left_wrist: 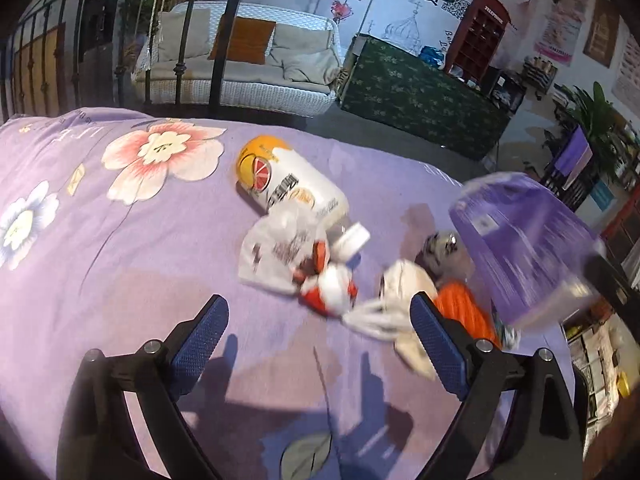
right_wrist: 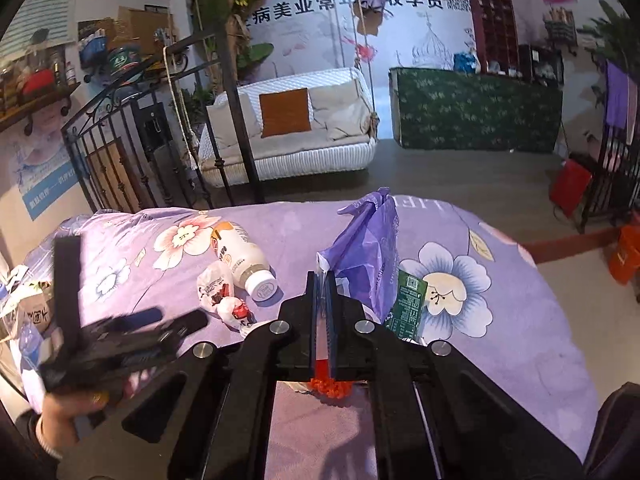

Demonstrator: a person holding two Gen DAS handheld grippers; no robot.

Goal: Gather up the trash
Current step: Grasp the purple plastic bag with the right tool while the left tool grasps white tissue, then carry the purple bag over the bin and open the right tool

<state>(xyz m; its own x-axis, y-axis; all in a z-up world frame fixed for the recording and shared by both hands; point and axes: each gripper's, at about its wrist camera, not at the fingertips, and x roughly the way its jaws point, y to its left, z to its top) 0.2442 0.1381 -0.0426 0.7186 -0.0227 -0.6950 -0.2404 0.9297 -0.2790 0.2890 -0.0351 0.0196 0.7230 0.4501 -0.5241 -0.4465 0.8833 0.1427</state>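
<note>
The right gripper (right_wrist: 325, 280) at frame centre has its fingers closed on the edge of the purple plastic bag (right_wrist: 370, 248), which stands above the bed (right_wrist: 520, 320). The left gripper (left_wrist: 320, 320) at lower frame has its fingers wide apart and empty, near the bottle (left_wrist: 288, 180) and wrappers (left_wrist: 280, 252).

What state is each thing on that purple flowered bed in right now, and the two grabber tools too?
Right gripper: shut on purple bag.
Purple bag: pinched, lifted.
Left gripper: open, empty.
Bottle: capped, lying on its side.
Crumpled wrappers: loose on the bedspread.
Green carton: lying beside the bag.
</note>
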